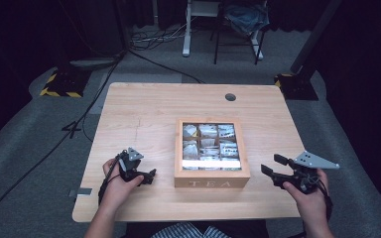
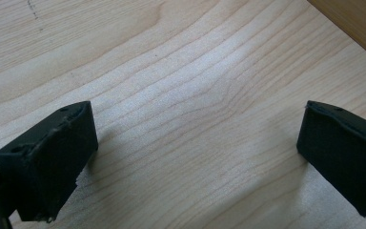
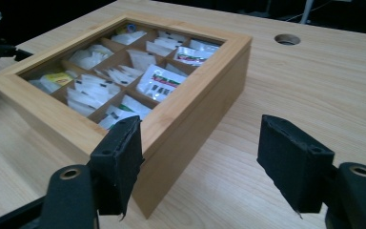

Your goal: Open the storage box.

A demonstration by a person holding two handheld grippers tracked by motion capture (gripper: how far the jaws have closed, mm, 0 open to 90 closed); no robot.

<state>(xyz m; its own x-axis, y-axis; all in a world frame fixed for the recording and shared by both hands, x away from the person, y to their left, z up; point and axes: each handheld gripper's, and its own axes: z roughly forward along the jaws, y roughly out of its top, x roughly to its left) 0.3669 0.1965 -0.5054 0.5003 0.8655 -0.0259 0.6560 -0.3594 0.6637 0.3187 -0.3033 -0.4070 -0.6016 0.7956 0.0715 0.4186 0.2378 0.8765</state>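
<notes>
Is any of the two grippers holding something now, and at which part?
Nothing is held. The left gripper and the right gripper are both open, apart from the tea box.

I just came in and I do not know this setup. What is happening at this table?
A person sits at a wooden table holding a gripper in each hand. A wooden tea box with sachets in its compartments stands between them. The left gripper and right gripper are both open, beside the box, holding nothing.

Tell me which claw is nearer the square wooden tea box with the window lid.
Roughly equal, the left slightly nearer. The left claw is open just off the tea box's front-left corner; the right claw is open beside its front-right corner. Neither touches it.
</notes>
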